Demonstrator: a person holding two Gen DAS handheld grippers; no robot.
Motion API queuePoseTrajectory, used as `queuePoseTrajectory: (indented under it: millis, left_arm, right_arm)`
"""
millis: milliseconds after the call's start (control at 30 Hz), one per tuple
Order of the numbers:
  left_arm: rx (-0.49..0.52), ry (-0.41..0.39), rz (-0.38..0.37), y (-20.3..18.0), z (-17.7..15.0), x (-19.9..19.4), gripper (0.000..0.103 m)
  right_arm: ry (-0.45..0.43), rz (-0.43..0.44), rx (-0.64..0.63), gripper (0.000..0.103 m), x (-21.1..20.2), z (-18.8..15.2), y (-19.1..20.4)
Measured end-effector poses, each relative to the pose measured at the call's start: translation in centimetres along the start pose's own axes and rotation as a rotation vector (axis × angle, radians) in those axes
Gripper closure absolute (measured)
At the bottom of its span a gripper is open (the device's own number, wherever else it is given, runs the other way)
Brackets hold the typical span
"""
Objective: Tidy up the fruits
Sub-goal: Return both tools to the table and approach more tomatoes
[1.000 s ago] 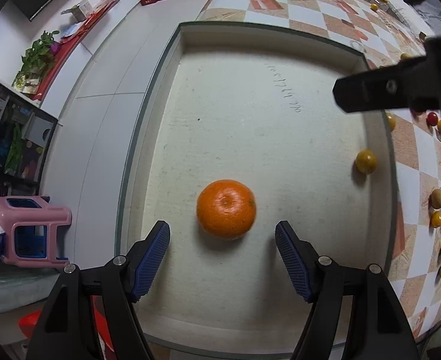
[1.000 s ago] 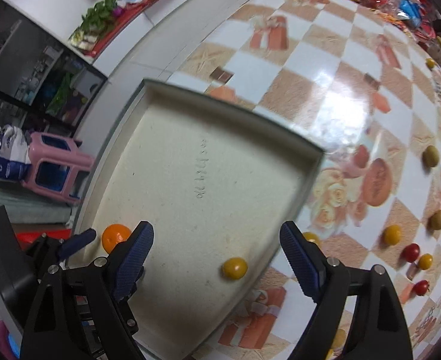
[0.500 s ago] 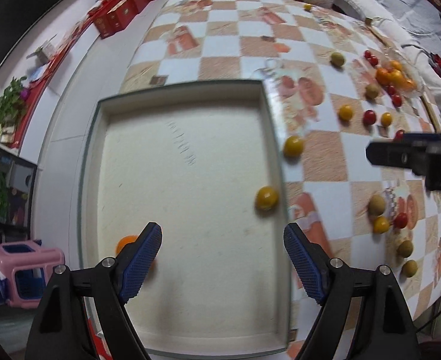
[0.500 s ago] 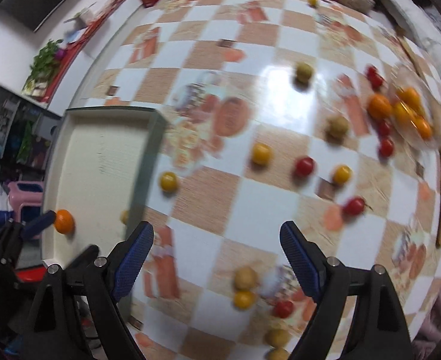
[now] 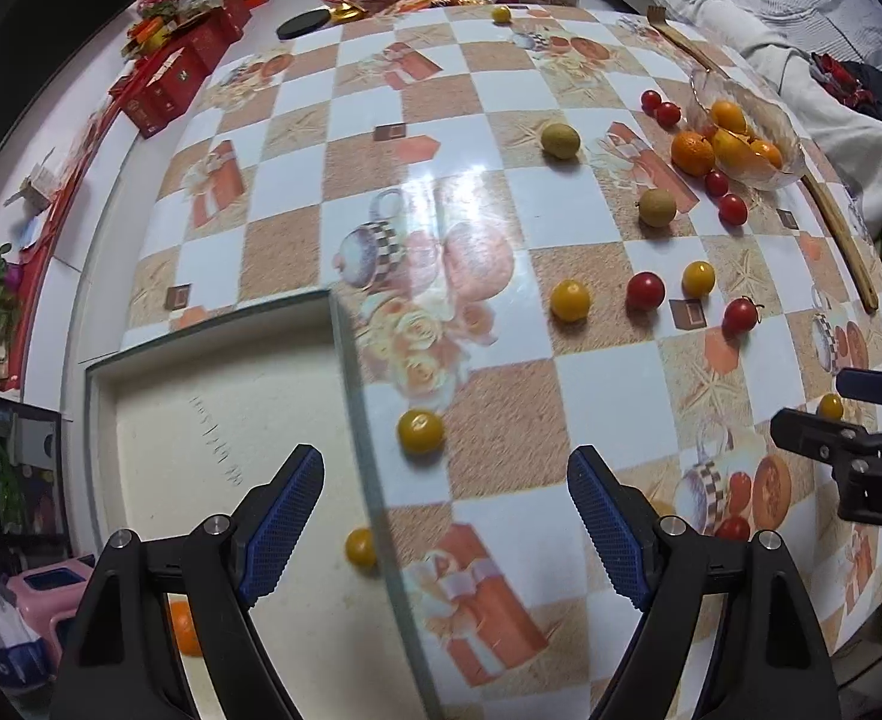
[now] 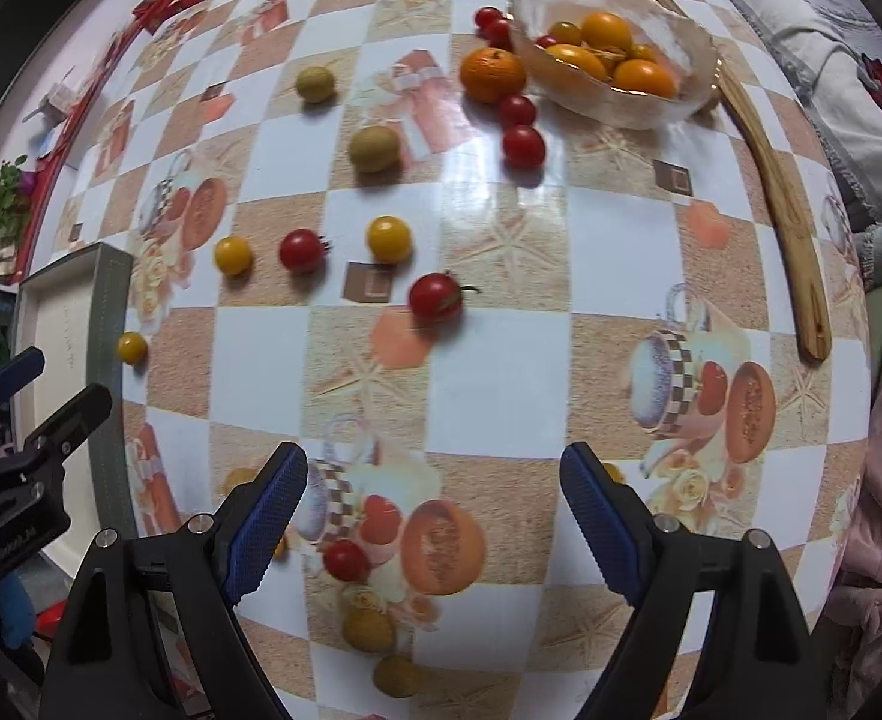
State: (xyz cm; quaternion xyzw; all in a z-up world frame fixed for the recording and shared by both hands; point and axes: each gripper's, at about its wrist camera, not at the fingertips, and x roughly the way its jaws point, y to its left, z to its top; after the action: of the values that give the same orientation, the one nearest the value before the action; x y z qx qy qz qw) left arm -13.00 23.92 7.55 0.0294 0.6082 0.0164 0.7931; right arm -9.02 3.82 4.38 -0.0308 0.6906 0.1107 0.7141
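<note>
Over tray edge [image 5: 345, 396], left hand-held gripper [image 5: 444, 525] wide open, empty, right hand-held gripper [image 6: 432, 516] likewise over table [image 6: 501, 360]

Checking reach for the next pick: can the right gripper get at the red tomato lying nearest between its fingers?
Probably yes. The right gripper is open, and the red tomato lies loose on the table between its fingers, nothing covering it. A brownish fruit sits close by.
</note>
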Motion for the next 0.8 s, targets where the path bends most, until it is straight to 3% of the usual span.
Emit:
queuePoseTrajectory:
  millis: [467,567,633,667,733,800]
  left_arm:
    - [0.04,0.012,0.012,-3.2,4.6,5.7,0.018]
    - [0.041,0.01,0.003,-3.6,5.1,6.3,0.019]
    - [0.045,0.008,0.0,-3.9,5.5,6.6,0.019]
    - [0.046,0.007,0.001,-4.0,5.6,6.8,0.019]
    - [0.049,0.009,-0.004,-4.3,5.8,7.1,0.029]
    - [0.042,0.003,-0.013,-4.5,6.0,7.2,0.03]
  right_arm:
    - [-0.008,0.0,-0.039,0.014,2.9,2.4,-0.9]
    - [-0.019,-0.014,-0.07,0.02,3.3,2.7,-0.4]
    - [-0.022,-0.018,-0.087,0.031,3.5,2.9,-0.2]
    - [-0.022,-0.019,-0.092,0.031,3.7,3.1,0.0]
    - [-0.035,-0.03,-0.111,0.031,3.9,3.9,1.1]
    - [-0.044,-0.041,-0.128,0.031,4.0,4.1,1.4]
